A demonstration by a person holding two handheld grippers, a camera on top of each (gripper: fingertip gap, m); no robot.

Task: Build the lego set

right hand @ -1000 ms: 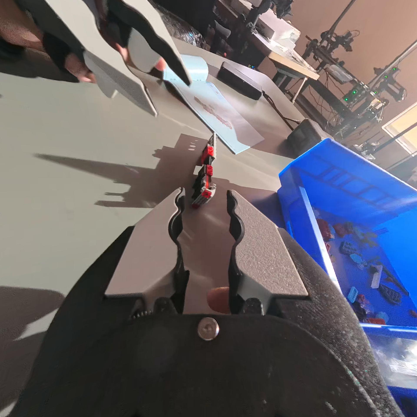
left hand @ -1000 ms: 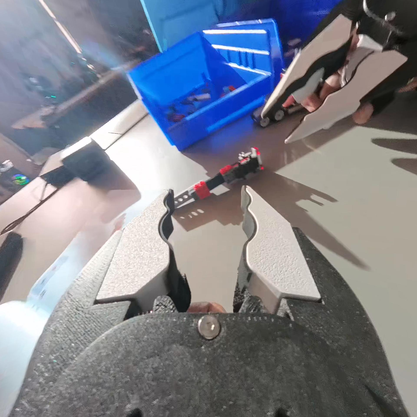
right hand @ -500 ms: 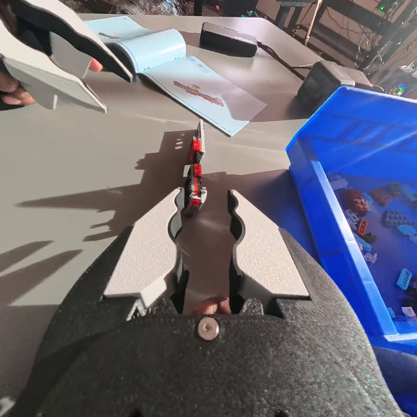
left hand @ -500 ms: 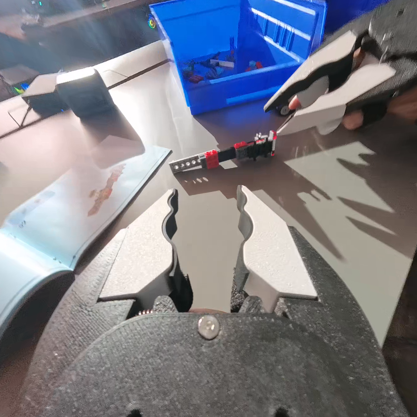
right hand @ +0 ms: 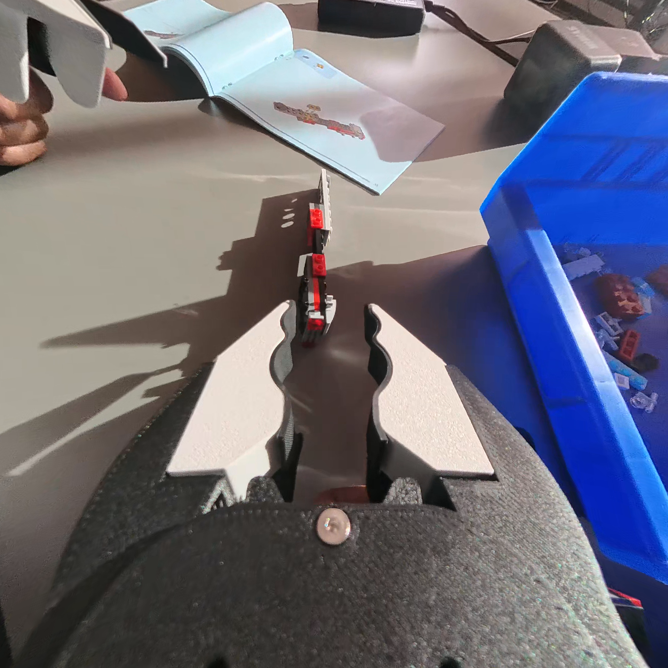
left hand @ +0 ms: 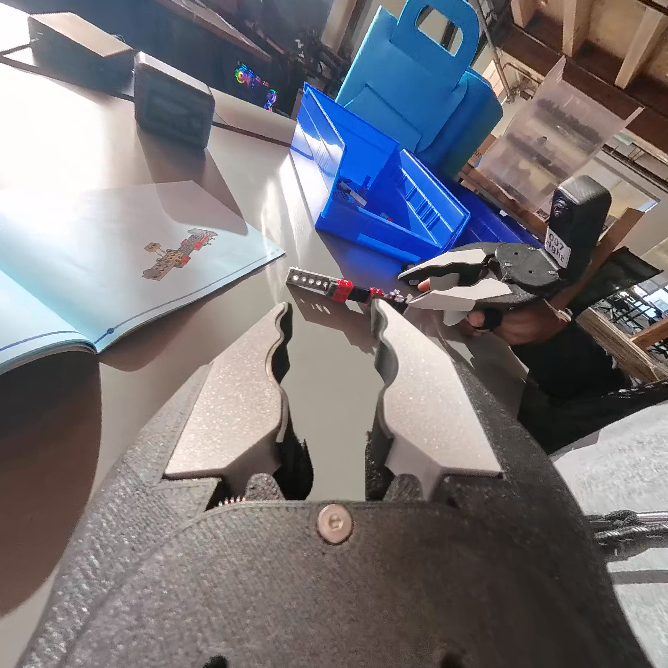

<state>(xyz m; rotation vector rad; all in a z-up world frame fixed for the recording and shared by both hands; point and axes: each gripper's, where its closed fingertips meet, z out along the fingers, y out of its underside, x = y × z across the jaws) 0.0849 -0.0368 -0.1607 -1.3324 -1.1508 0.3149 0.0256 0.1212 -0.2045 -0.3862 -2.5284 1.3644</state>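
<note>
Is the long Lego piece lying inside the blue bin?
No, the long Lego piece lies on the grey table beside the blue bin, which holds only loose bricks.

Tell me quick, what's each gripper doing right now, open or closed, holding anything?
Left gripper: open, holding nothing.
Right gripper: open, holding nothing; the lego assembly lies on the table at its fingertips.
</note>
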